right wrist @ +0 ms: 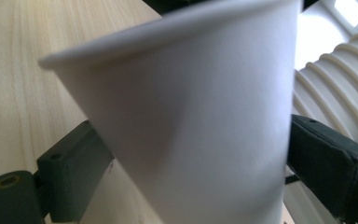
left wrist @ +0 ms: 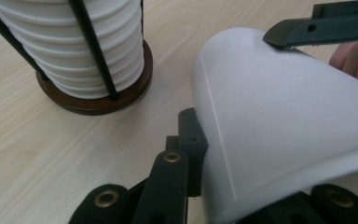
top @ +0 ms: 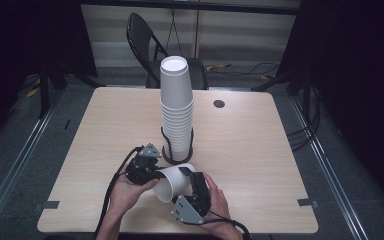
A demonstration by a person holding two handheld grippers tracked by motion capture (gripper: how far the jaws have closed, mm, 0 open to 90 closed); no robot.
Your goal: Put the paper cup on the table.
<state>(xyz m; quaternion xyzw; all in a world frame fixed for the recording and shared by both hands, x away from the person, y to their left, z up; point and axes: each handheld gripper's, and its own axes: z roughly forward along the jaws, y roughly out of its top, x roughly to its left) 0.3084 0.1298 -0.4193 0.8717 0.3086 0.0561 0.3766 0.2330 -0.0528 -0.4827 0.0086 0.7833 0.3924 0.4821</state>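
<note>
At the near middle of the bench (top: pixel 240 125), in the high view, you hold one cup (top: pixel 174 181) on its side between both grippers, just in front of the stack (top: pixel 176 112) in its holder (top: pixel 166 156). Its long axis runs roughly level, mouth toward you and down-left, base toward the stack. The left gripper (top: pixel 152 172) meets its wall from the left, the right gripper (top: pixel 192 182) from the right.

In the left gripper view, the jaws are closed on the cup's rim (left wrist: pixel 279 184), one jaw outside the wall.

In the right gripper view, the jaws stand wide, straddling the body (right wrist: pixel 191 135), apparently touching both sides.

Expect it light, thin and easily crushed; squeeze gently, best near the stiffer rim.
</note>
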